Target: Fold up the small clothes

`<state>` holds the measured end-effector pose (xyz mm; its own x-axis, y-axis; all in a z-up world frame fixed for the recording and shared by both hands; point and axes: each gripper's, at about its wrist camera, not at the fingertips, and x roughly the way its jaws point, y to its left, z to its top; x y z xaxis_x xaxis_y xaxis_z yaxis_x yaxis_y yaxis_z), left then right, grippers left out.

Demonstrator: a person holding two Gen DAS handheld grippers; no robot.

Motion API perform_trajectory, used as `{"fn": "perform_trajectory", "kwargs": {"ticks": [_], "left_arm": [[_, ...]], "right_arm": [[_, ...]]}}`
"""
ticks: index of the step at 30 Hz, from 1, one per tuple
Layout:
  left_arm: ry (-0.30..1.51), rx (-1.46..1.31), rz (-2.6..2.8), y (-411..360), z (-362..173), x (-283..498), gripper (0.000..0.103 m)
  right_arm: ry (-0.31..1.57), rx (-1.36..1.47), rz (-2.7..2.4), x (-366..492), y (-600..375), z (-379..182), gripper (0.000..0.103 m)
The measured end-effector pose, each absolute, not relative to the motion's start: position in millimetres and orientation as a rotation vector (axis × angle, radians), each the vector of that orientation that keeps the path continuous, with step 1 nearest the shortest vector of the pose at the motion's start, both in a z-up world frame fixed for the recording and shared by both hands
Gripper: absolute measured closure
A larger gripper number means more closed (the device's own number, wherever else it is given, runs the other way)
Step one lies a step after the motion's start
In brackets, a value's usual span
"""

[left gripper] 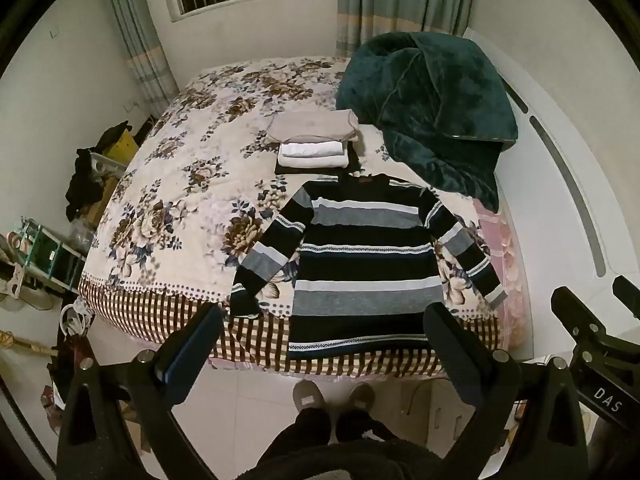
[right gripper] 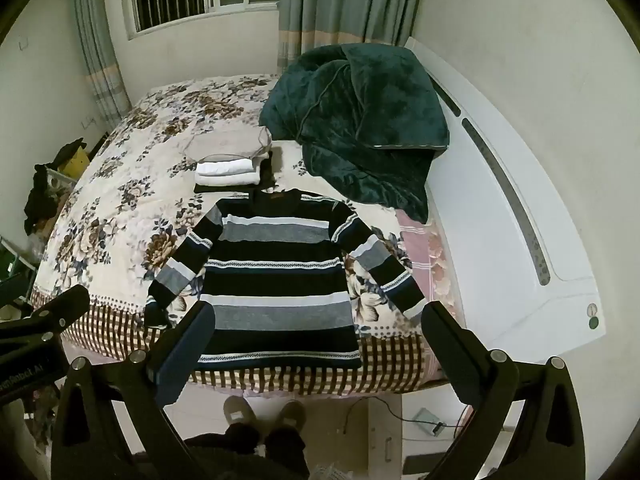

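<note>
A dark, grey and white striped sweater (left gripper: 360, 264) lies flat on the floral bedspread (left gripper: 192, 184), hem toward me, both sleeves spread out. It also shows in the right wrist view (right gripper: 280, 276). My left gripper (left gripper: 324, 320) is open and empty, held above the bed's near edge over the hem. My right gripper (right gripper: 318, 320) is open and empty, also above the hem. The right gripper's body shows at the right of the left wrist view (left gripper: 592, 344). Behind the collar sits a stack of folded clothes (left gripper: 314, 142), beige on white on black, also in the right wrist view (right gripper: 232, 160).
A dark green plush blanket (left gripper: 432, 108) is heaped at the bed's back right, against the white headboard (right gripper: 520, 220). My slippered feet (left gripper: 332, 396) stand on the tiled floor at the bed's edge. Clutter and boxes (left gripper: 84, 184) line the left wall. A cable lies on the floor (right gripper: 400, 412).
</note>
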<state>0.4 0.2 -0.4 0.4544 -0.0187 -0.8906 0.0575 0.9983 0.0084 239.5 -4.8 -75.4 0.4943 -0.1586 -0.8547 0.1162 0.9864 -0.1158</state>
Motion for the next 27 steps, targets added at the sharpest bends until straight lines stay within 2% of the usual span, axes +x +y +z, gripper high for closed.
{"fn": "perform_trajectory", "kwargs": {"ticks": [27], "left_arm": [[1.070, 0.043, -0.047, -3, 12, 7, 0.000]], "right_arm": [[1.030, -0.032, -0.145, 236, -6, -60, 0.000]]}}
